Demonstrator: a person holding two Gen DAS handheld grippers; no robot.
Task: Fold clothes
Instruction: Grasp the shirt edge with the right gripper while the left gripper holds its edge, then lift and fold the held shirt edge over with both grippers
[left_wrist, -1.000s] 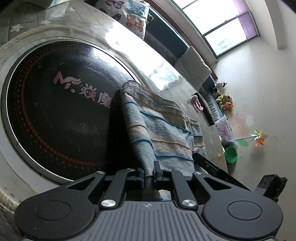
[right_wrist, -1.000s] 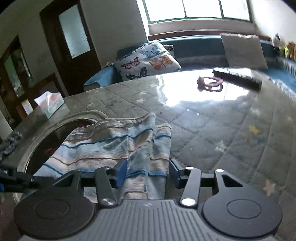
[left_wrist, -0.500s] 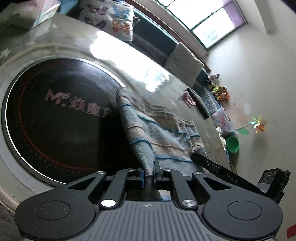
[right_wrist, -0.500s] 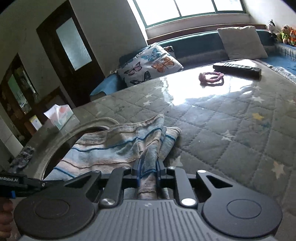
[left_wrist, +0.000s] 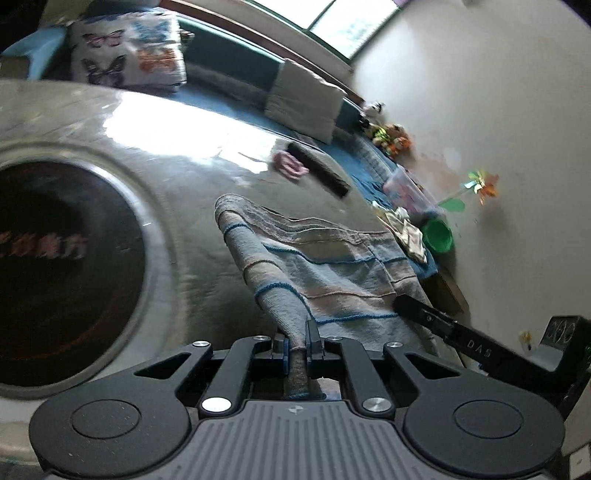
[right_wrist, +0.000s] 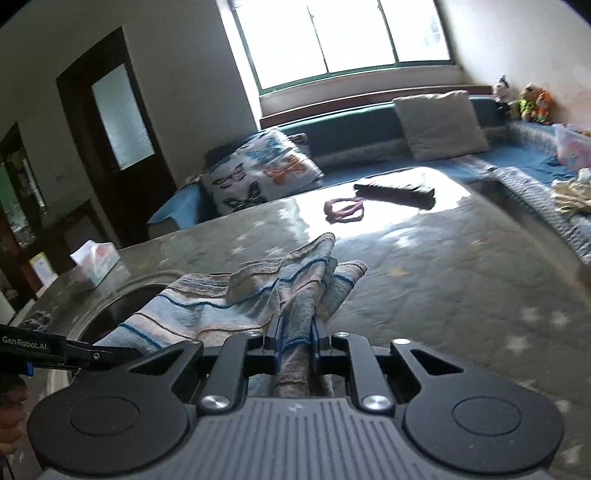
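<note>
Now both ends of the striped cloth (left_wrist: 325, 266) are pinched: the left gripper (left_wrist: 296, 341) has its jaws closed tight on a bunched corner, and the right gripper (right_wrist: 295, 332), whose jaws stood wide apart around the cloth a second ago, has closed on the other corner. Since then the cloth has come up off the quilted table (right_wrist: 424, 280) and slid away from the dark round plate (left_wrist: 55, 273), which now sits out at nine o'clock in the left view; the cloth hangs slack between the two grippers, its far edge trailing on the table toward twelve o'clock. To my eye that means a fold is being carried over, though which fold I cannot say. Beyond it, at one o'clock in the right view, lie a pink band (right_wrist: 343, 210) and a dark remote (right_wrist: 395, 192). Readable writing: "GenRobot.AI" on the left gripper's finger at nine o'clock in the right view, and pinkish characters on the plate, too blurred to read
</note>
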